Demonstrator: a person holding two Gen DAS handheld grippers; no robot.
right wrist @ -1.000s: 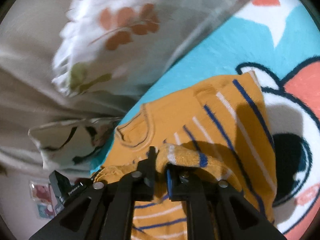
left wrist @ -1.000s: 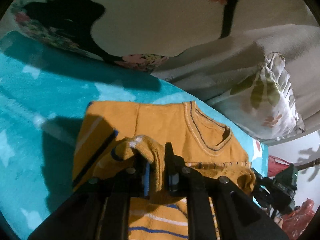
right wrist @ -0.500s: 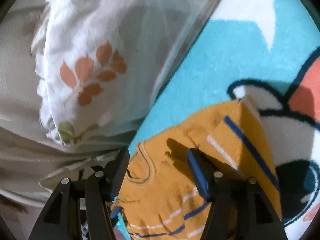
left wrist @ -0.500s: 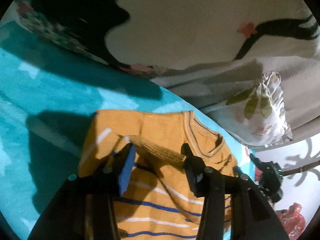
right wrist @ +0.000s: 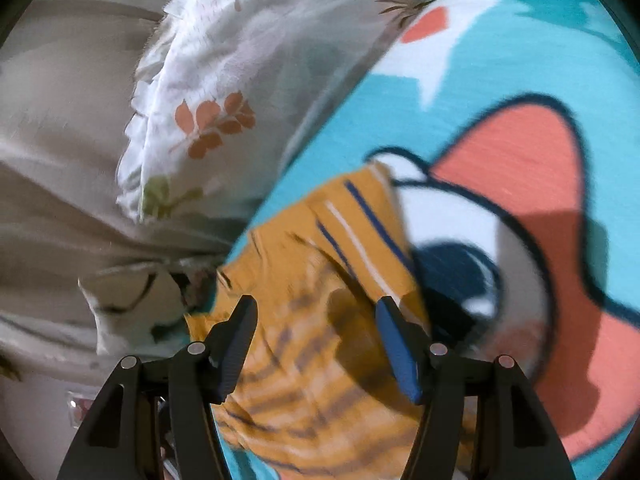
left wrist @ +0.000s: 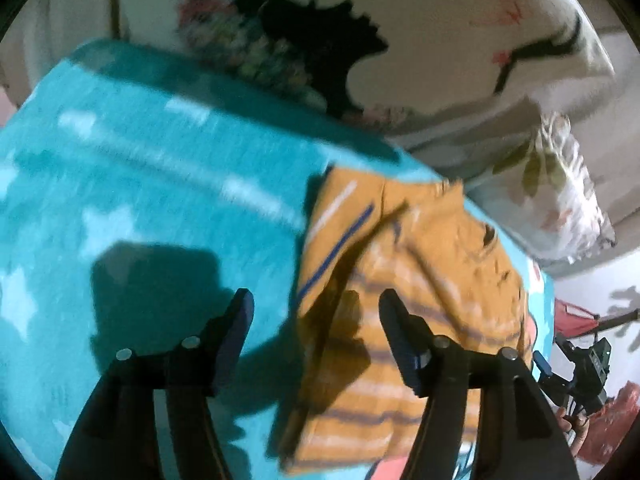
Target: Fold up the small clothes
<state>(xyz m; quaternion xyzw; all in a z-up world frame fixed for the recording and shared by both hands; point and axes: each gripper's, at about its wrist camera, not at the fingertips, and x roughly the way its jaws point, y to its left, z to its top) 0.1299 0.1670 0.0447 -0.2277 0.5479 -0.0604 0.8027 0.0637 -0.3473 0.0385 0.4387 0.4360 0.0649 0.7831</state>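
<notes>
A small mustard-yellow knit sweater (left wrist: 420,280) with blue and white stripes lies on a teal blanket (left wrist: 140,200), its sleeves folded in over the body. My left gripper (left wrist: 316,308) is open and empty above the sweater's left edge. In the right wrist view the same sweater (right wrist: 320,320) lies below my right gripper (right wrist: 316,312), which is open and empty above it. Both views are blurred by motion.
A white floral pillow (right wrist: 224,92) and beige bedding (left wrist: 440,40) border the blanket's far side. The blanket shows a cartoon print in orange, white and navy (right wrist: 520,220). The other gripper and a hand (left wrist: 576,380) show at the left wrist view's right edge.
Both grippers were shut on the sleeve cuffs, then opened and let them drop onto the sweater's body. Both have since drawn back and up; the left one shifted left.
</notes>
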